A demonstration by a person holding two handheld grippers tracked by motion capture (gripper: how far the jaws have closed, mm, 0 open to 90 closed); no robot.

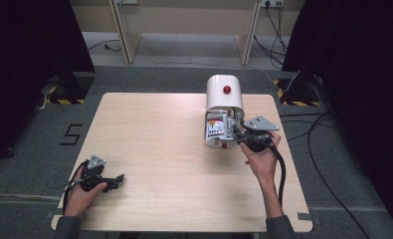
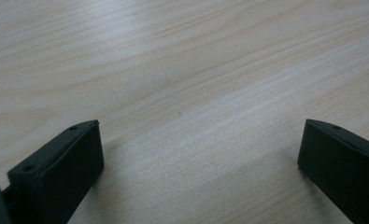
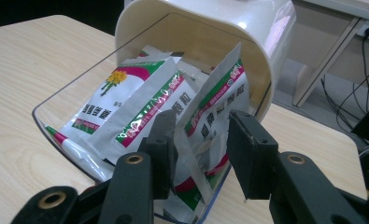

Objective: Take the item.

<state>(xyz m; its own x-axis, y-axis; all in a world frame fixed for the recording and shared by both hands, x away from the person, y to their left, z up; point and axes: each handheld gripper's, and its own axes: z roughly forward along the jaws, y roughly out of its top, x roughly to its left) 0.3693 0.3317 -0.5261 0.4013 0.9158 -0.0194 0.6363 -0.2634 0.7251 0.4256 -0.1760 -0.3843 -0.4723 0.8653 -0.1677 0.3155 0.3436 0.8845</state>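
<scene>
Black fingers of my right gripper (image 3: 198, 154) straddle an upright white-and-green foil sachet (image 3: 215, 116) in the white bin (image 3: 261, 42) at far right, half-closed, not visibly pinching. Left gripper (image 2: 198, 163) rests wide open, empty, on the near-left table (image 2: 182, 70), out of the way.

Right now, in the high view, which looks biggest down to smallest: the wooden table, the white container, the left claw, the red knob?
1. Wooden table, by far the largest.
2. White container.
3. Left claw, smaller than the container, though it sits nearer the camera.
4. Red knob, the smallest.
</scene>
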